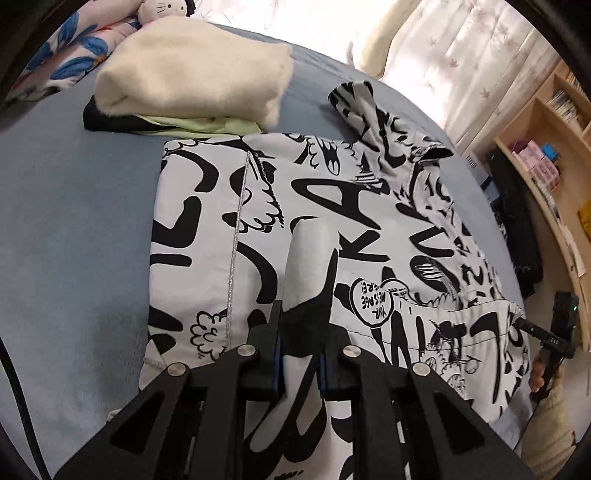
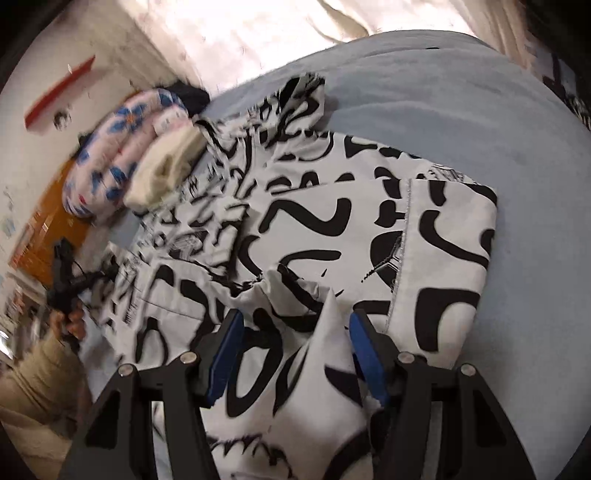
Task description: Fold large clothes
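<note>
A large white garment with black graffiti print (image 1: 332, 229) lies partly folded on a blue bed; it also fills the right wrist view (image 2: 314, 229). My left gripper (image 1: 301, 332) is shut on a raised fold of the garment's near edge. My right gripper (image 2: 295, 332) has its blue pads apart, with a peak of the garment's cloth standing between them. The right gripper also shows at the far right of the left wrist view (image 1: 554, 332), at the garment's corner.
A folded cream blanket (image 1: 192, 74) on dark and green clothes lies at the back left. A floral pillow (image 2: 122, 155) and a plush toy (image 1: 162, 9) lie behind it. Shelves (image 1: 554, 129) stand right of the bed (image 1: 66, 221).
</note>
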Tool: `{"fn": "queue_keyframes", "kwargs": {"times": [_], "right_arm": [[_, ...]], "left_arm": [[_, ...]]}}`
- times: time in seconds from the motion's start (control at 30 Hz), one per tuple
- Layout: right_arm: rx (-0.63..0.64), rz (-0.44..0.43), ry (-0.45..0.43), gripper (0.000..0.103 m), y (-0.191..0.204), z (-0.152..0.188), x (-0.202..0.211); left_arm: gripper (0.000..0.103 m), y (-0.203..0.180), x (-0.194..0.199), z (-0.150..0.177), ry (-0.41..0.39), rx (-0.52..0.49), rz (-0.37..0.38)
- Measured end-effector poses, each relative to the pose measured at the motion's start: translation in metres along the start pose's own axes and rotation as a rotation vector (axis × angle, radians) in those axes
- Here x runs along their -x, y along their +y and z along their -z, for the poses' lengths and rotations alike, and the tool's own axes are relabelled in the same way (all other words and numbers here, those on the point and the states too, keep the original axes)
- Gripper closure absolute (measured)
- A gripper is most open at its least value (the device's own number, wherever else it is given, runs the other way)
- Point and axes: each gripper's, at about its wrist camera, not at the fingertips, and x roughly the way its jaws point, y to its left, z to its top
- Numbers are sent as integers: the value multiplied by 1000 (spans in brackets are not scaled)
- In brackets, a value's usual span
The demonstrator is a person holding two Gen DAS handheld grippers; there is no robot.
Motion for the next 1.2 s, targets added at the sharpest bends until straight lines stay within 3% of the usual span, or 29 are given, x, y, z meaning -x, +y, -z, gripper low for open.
{"fn": "queue_keyframes", "kwargs": {"times": [0.13, 0.27, 0.4, 0.6, 0.67, 0.7, 0.73, 0.87, 1.07, 1.2], "right_arm": [[52, 101, 88, 44, 11, -6, -32], [169, 209, 123, 67, 30, 9, -41], [168, 236, 142, 67, 24, 18, -34], [62, 222, 158, 68, 13, 12, -39], [91, 270, 152, 91, 25, 14, -44], [108, 307, 149, 92, 32, 15, -44], [132, 364, 136, 97, 43, 18, -42], [173, 514, 13, 99, 75, 28, -4], [79, 537, -206, 100, 97, 18, 82], [23, 548, -324, 100, 95, -14, 105]], "left_arm": [[91, -1, -10, -2, 33, -8, -30], [91, 0, -11, -1, 44, -11, -36], [91, 5, -8, 0, 54, -4, -24], [90, 7, -12, 2, 66, 13, -35], [91, 7, -12, 2, 69, 22, -46], [91, 5, -10, 2, 64, 15, -56], [91, 1, -6, 3, 54, -1, -74], [91, -18, 23, 5, -6, -60, -103], [91, -57, 84, -9, -146, -157, -110], [91, -72, 107, -45, -247, -181, -123]]}}
